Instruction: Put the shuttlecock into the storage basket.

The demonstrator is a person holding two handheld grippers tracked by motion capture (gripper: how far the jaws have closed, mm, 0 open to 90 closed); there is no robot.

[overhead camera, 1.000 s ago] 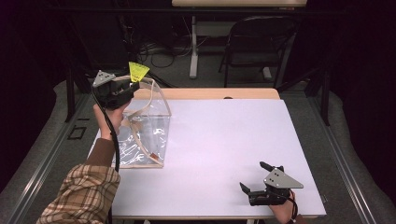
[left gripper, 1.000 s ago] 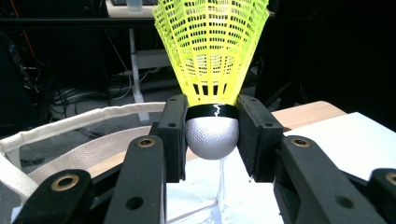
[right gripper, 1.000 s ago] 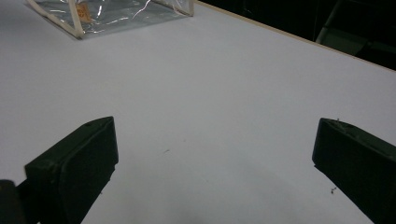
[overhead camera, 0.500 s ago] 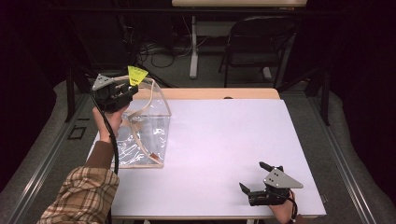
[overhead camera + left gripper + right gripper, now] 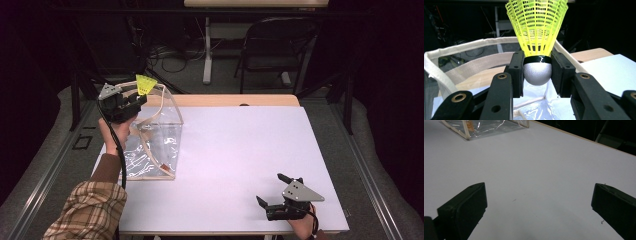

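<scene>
Upper left of the high view: the left gripper [image 5: 131, 102] holds a yellow shuttlecock [image 5: 145, 83] above the open top of a clear bag [image 5: 165, 135] that stands on the white counter [image 5: 240, 150]. In the left gripper view, the fingers [image 5: 517, 72] are closed on the shuttlecock's [image 5: 537, 45] grey rounded base, one pad pressing each side, the yellow skirt rising above them and the bag's cream rim [image 5: 461, 46] behind. Lower right of the high view: the right gripper [image 5: 272, 192] rests on the counter, its fingers [image 5: 465, 207] spread wide with nothing between them, well apart from the bag.
</scene>
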